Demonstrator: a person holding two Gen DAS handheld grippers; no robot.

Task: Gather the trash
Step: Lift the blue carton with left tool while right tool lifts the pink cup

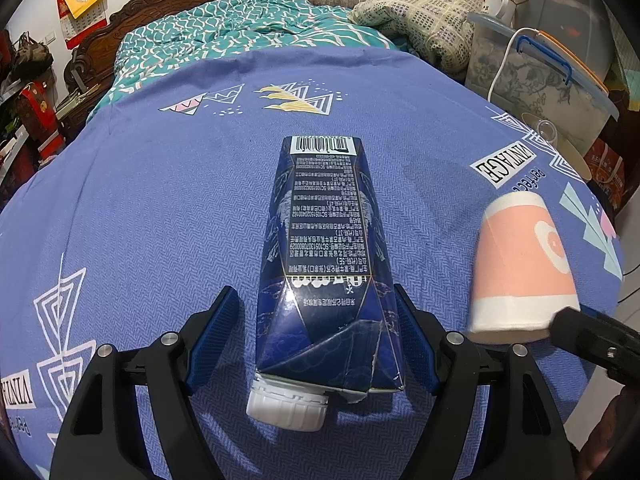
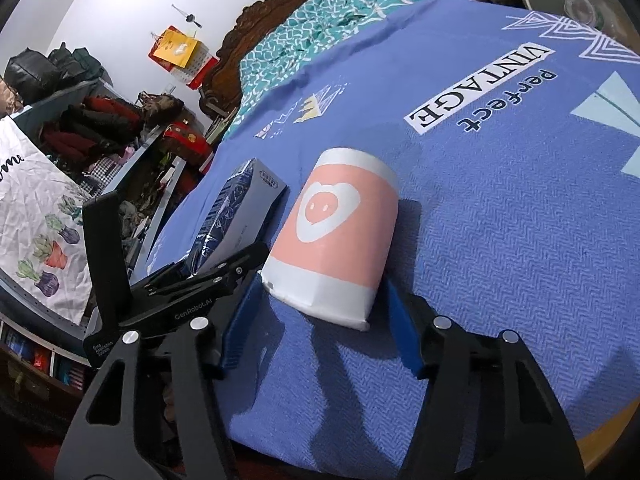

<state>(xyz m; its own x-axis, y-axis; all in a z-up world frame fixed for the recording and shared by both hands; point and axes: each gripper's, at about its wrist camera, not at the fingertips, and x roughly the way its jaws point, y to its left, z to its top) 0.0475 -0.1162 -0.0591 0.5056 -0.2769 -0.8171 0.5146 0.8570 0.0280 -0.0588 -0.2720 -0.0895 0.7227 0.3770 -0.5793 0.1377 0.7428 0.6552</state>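
**Straddling Carton and Cup on the Table**

Lying flat on the blue cloth of the table [image 1: 160,200], the dark blue carton [image 1: 324,256] points its white cap [image 1: 286,406] toward me. My left gripper [image 1: 316,332] has its jaws spread, one either side of the carton. My right gripper [image 2: 320,312] has its jaws spread around the pink paper cup [image 2: 334,236], which lies on its side just beside the carton; its contents cannot be seen. The cloth reads "perfect VINTAGE" [image 2: 486,90].
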